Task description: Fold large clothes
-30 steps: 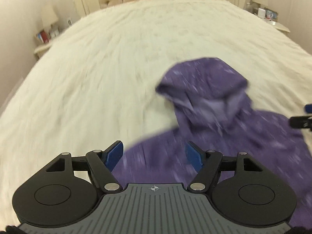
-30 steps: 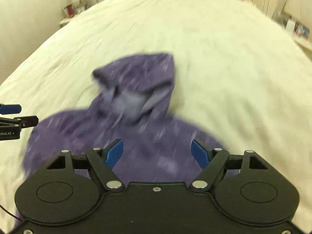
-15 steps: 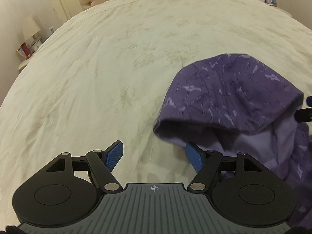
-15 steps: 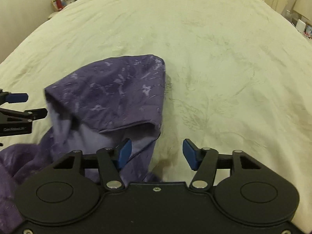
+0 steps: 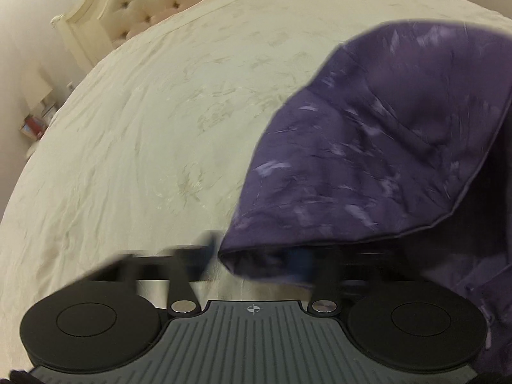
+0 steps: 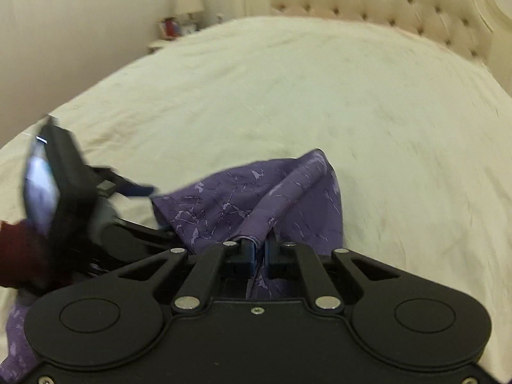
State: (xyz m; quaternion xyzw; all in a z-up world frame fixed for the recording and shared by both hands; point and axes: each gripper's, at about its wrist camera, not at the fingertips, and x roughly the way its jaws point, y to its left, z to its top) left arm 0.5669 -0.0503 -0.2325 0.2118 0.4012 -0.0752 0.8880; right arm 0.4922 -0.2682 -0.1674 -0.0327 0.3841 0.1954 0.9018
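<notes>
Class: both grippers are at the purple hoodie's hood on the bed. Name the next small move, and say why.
Probably lift the hood slightly and draw it toward the body: the right gripper is shut on its edge, the left gripper, blurred, has just closed there.

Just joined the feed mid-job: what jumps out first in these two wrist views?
The purple hoodie on the cream bedspread, its hood filling the right of the left wrist view. The right tool is shut on a fold of it at bottom centre. The left tool is a motion blur at the hood's edge; its jaws have just been closing.
</notes>
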